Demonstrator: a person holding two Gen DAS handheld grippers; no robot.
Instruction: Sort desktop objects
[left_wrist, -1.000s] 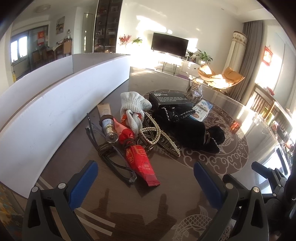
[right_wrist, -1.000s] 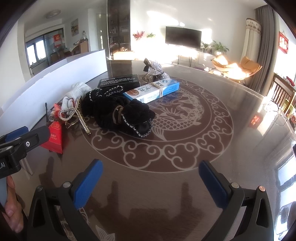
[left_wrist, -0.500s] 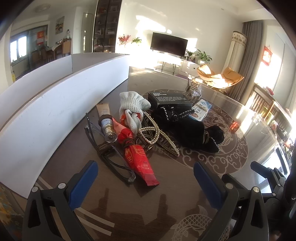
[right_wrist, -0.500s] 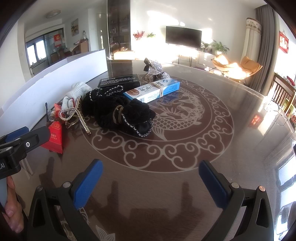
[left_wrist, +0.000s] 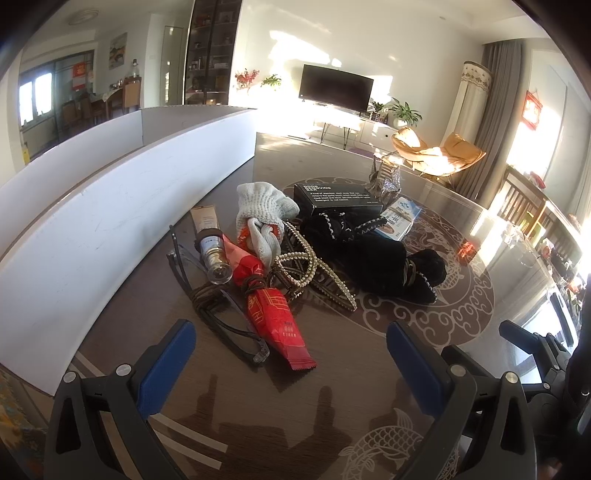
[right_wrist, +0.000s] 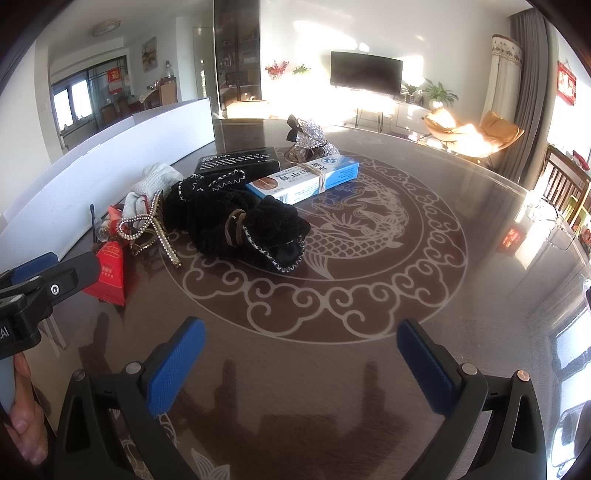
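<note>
Both jaws wide, empty: left gripper (left_wrist: 288, 354), right gripper (right_wrist: 301, 354). Sorting looks unstarted. Glossy red foil snack packet (left_wrist: 271, 310) lies at twelve o'clock of left (nearest pick, likely), tangled beside dark-framed glasses (left_wrist: 221, 321).

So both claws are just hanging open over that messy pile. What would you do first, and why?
Probably ease the left gripper forward onto the red packet. Both it and the right gripper are open and empty, and the packet's end is the pile's nearest piece to the left one, though a brown cord is looped round its middle.
</note>
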